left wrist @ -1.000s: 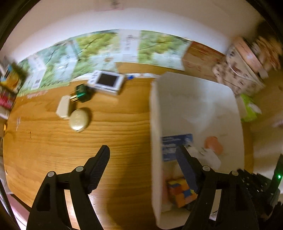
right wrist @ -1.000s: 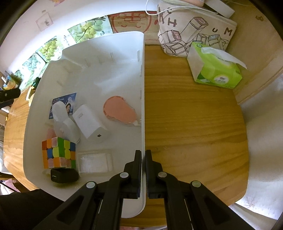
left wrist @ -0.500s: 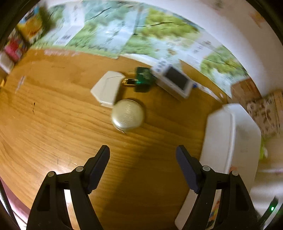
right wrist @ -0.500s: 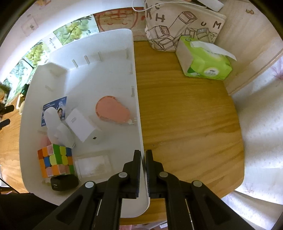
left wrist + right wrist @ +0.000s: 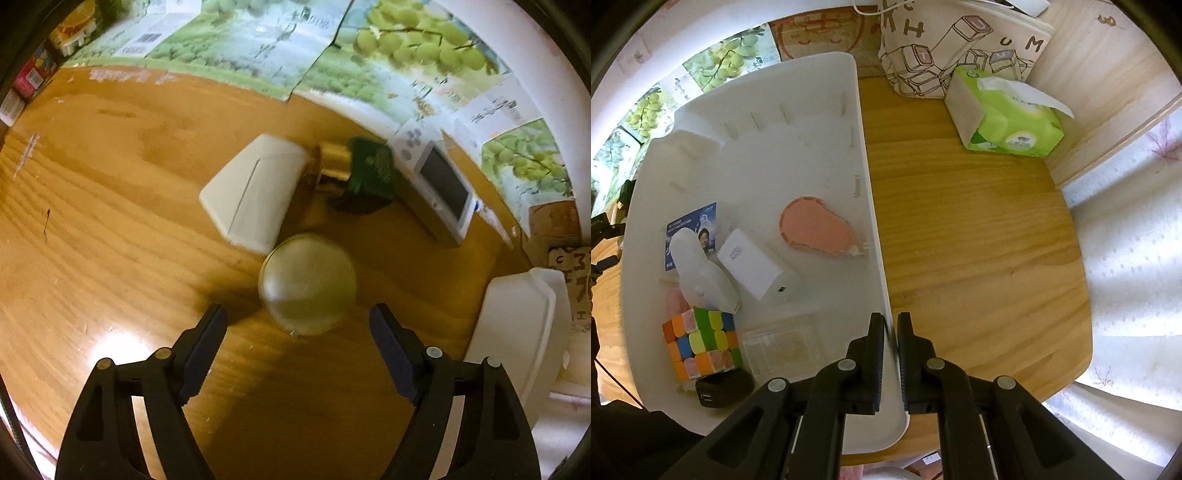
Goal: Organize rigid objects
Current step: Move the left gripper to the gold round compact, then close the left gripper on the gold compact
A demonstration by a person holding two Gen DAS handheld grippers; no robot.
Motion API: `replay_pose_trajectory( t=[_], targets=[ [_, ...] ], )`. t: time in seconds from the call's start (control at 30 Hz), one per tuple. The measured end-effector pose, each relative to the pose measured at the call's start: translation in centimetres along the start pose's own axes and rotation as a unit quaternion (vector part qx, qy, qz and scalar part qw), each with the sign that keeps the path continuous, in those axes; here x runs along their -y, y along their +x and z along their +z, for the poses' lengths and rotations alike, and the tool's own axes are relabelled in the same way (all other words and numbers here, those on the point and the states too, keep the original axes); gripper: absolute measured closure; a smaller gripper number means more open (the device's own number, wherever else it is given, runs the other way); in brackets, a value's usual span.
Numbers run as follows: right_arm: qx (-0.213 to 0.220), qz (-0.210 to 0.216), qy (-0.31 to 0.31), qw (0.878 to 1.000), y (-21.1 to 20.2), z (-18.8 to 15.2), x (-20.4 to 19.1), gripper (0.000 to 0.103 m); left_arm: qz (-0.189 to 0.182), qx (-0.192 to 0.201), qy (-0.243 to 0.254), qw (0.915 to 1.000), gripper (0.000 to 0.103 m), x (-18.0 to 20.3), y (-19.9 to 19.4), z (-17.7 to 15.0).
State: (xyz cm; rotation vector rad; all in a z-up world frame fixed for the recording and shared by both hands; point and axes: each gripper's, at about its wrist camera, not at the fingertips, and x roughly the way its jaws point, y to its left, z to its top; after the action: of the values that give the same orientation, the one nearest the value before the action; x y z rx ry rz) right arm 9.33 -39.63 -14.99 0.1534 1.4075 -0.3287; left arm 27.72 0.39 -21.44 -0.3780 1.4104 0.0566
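My left gripper (image 5: pixel 297 325) is open and empty, just short of a round pale-gold tin (image 5: pixel 307 283) on the wooden table. Behind the tin lie a white case (image 5: pixel 255 194), a green and gold bottle (image 5: pixel 364 170) and a white handheld console (image 5: pixel 434 182). My right gripper (image 5: pixel 889 330) is shut on the right wall of the white bin (image 5: pixel 866 192), whose corner also shows in the left wrist view (image 5: pixel 517 332). In the bin lie a colour cube (image 5: pixel 701 343), a white charger (image 5: pixel 757 267), a pink tape dispenser (image 5: pixel 814 230), a black block (image 5: pixel 722 387) and a blue card (image 5: pixel 692 223).
Grape-print cartons (image 5: pixel 369 62) stand along the wall behind the loose objects. A green tissue pack (image 5: pixel 1008 118) and a printed canvas bag (image 5: pixel 945 48) sit at the back right of the table (image 5: pixel 979 258). A white cloth (image 5: pixel 1126 295) hangs past the table's right edge.
My left gripper has swung left from above the bin and closed in on the round tin, staying open. My right gripper stays shut on the bin wall; its view has shifted slightly.
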Motion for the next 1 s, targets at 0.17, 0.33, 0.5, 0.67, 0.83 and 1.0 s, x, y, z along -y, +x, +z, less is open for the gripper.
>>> replay_pose_trajectory(
  t=[0.17,0.33,0.5,0.67,0.83,1.0],
  targets=[
    [-0.004,-0.004,0.006,1.0,0.1,0.1,-0.1,0.093,0.034,0.013,0.014,0.9993,0.02,1.0,0.6,0.4],
    [-0.004,0.001,0.012,1.0,0.1,0.1,0.1,0.093,0.052,0.022,0.017,0.9983,0.026,1.5,0.8,0.6],
    [-0.002,0.002,0.01,1.0,0.1,0.1,0.1,0.093,0.053,0.025,0.03,0.9978,0.044,2.4,0.8,0.8],
    [0.002,0.007,0.004,1.0,0.2,0.0,0.2,0.093,0.053,0.018,0.032,0.9979,0.044,1.7,0.5,0.4],
    [0.008,0.009,-0.006,1.0,0.0,-0.1,0.0,0.093,0.054,0.023,0.039,0.9975,0.044,1.4,-1.1,-1.3],
    [0.013,0.014,-0.022,1.0,-0.1,-0.3,0.0,0.093,0.03,0.035,0.053,0.9975,0.044,2.2,-3.9,-2.9]
  ],
)
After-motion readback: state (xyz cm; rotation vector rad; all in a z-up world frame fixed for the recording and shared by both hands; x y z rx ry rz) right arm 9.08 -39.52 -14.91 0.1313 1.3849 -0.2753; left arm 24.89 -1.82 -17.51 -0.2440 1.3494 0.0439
